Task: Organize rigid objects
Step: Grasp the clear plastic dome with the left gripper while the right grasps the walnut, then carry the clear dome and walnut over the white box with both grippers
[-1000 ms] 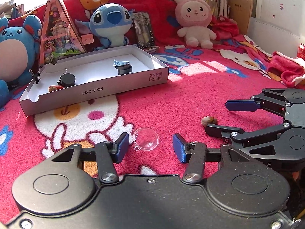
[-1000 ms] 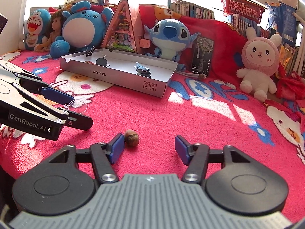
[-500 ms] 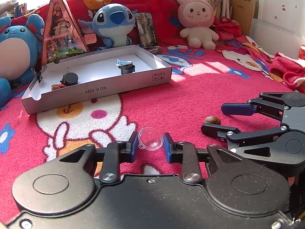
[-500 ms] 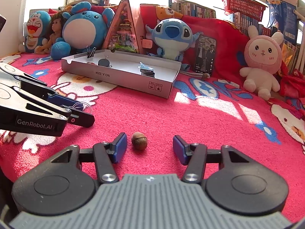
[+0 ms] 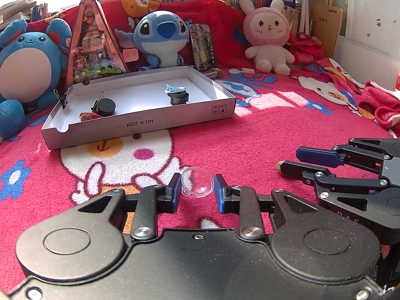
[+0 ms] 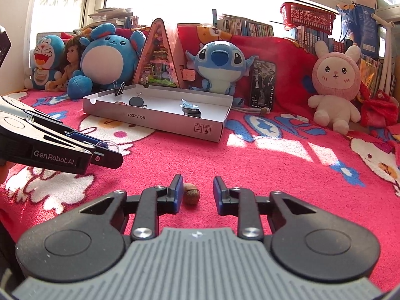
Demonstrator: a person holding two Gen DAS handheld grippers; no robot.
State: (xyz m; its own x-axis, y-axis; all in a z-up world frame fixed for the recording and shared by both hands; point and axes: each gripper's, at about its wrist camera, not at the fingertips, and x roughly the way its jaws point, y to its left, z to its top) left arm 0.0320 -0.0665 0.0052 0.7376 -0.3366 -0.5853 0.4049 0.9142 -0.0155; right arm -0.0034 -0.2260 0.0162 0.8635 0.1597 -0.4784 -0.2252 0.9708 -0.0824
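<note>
Jaws of the left gripper (image 5: pixel 197 192) have been drawn in and clamped on the clear plastic dome (image 5: pixel 198 181) at lower centre; the right gripper (image 6: pixel 195 192) is being closed around the acorn (image 6: pixel 191 194), not yet pinched, so both are judged nearly ready for carrying to the white cardboard tray (image 5: pixel 140 125).

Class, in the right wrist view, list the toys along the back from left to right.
Doraemon plush → doll → round blue plush → triangular miniature house → Stitch plush → pink bunny plush.

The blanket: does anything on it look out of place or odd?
Nothing is spilled or broken. Two small things sit on the blanket outside the box: a clear dome, clamped in the left gripper, and a nut between the right gripper's closing jaws.
</note>
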